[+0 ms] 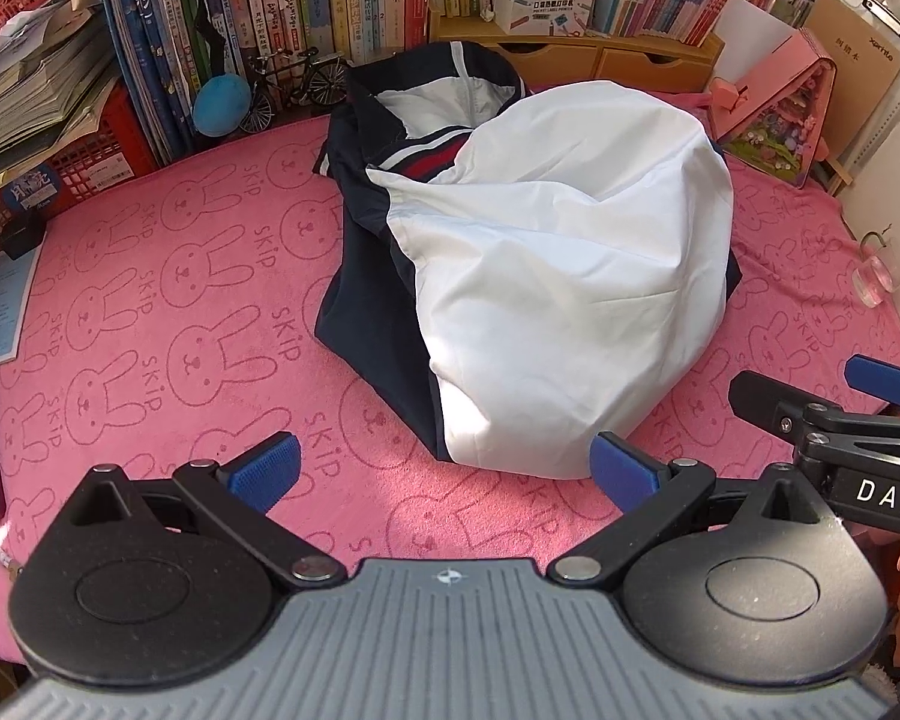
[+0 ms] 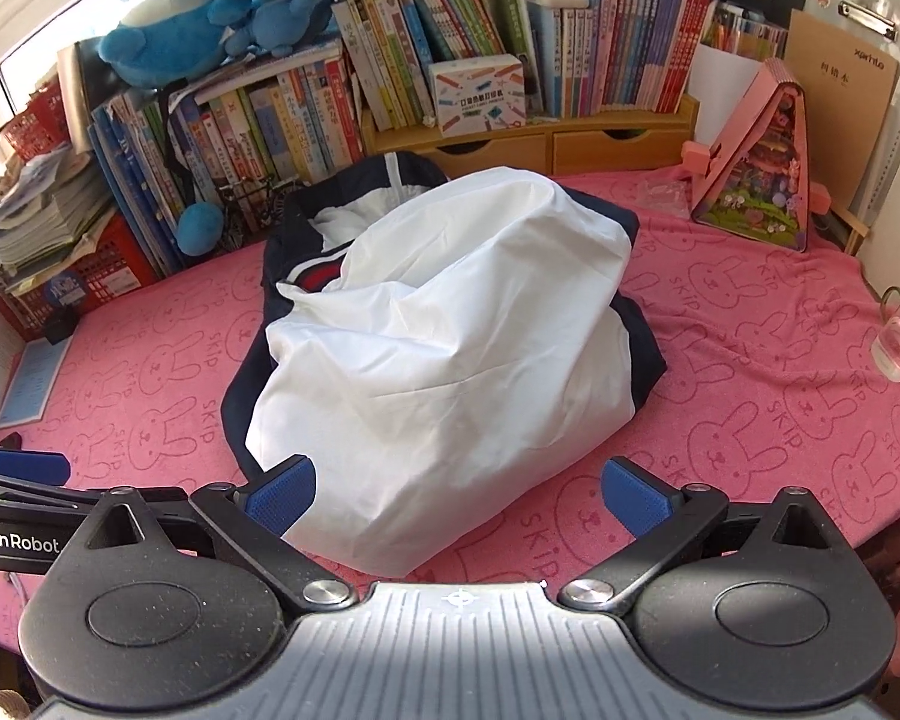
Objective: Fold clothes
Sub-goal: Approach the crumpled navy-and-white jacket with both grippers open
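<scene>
We hold both the left tongs (image 1: 444,471) and right tongs (image 2: 459,495) wide open and empty, near the jacket (image 1: 546,300) bundled on the pink counter (image 1: 180,312).

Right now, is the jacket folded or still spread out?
Partly folded: the jacket lies in a puffy bundle on the pink towel, white panel doubled over the navy parts, not flat or neat.

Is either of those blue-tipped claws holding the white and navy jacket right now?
No, both the left gripper and the right gripper are open, just short of the jacket.

Gaping right claw (image 2: 459,501) before jacket (image 2: 444,360)
</scene>
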The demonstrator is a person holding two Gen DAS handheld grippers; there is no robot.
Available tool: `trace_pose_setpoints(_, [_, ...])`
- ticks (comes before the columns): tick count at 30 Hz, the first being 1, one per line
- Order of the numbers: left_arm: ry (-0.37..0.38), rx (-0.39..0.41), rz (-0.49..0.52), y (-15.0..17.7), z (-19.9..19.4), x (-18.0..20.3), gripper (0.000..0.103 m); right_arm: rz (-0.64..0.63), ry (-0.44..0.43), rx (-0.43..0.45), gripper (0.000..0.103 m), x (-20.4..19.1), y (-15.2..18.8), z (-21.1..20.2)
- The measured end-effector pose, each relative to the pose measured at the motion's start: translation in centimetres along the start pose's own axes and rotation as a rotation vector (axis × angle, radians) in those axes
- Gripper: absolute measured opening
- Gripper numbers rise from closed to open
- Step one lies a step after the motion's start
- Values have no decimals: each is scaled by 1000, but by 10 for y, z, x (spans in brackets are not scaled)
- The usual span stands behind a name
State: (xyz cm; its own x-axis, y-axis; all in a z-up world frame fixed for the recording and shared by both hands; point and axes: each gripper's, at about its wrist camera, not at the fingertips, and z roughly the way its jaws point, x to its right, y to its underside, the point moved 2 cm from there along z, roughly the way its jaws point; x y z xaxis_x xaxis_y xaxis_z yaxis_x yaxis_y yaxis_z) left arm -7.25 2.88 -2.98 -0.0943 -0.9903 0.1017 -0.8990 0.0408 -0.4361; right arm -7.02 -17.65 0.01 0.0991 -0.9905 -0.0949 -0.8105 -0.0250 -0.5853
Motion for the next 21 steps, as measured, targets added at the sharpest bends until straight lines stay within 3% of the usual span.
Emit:
trace_pose_setpoints(4, [12,-7,15,0,1,1,103,5,-13,27,103,5,-1,-4])
trace_pose_setpoints(10, [5,-14,-1,-5,7,6,103,6,-20,31,103,17,-37,11])
trace_pose_setpoints(21, [-35,-53,-92,-23,24,24,103,-289,21,119,103,12,-129,55])
